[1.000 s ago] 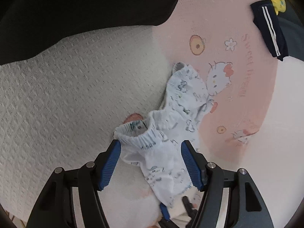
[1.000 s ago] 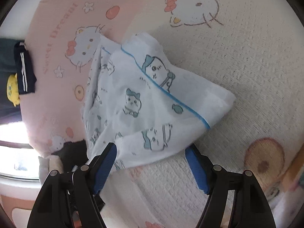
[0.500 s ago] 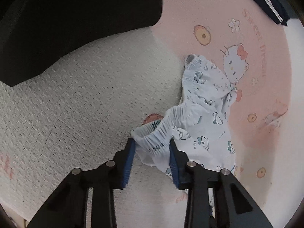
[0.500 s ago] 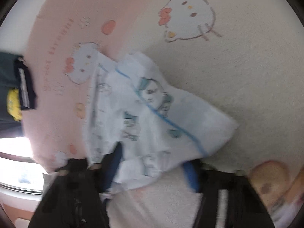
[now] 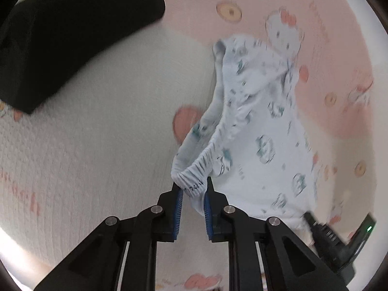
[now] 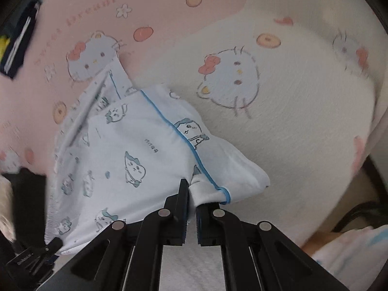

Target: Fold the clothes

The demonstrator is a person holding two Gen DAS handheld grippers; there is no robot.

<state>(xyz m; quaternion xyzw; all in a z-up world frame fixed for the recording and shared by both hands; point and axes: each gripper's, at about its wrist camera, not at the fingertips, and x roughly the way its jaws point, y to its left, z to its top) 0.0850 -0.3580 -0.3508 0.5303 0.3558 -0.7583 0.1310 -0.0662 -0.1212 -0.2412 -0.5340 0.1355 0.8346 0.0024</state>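
Between the blue pads of the left gripper (image 5: 193, 190), at 6 o'clock in the left wrist view, sits the gathered elastic waistband of a pair of pale printed shorts (image 5: 257, 131); the fingers are pinched onto that band with only the bunched cloth between them. From the pinch the shorts run up toward 1 o'clock, lifted and stretched, their far end reaching a cat face printed on the pink-and-cream blanket (image 5: 97, 126). A big black cushion-like shape (image 5: 72, 31) fills the 10 o'clock corner; blur makes its material hard to tell. At 4 o'clock a black device with a small green light (image 5: 344, 242) shows, probably part of the other gripper.

From the right wrist camera, the right gripper (image 6: 191, 194) is at 6 o'clock, its fingers closed tight on a corner of the same shorts (image 6: 135, 150) where a bright blue piping line ends in a loop. Cloth spreads from there toward 10 o'clock, over the blanket (image 6: 291, 126). A larger cat face is printed at 1 o'clock. At the 10 o'clock edge lies a dark navy garment with white stripes (image 6: 17, 46). More pale printed fabric (image 6: 349, 254) shows at 4 o'clock.
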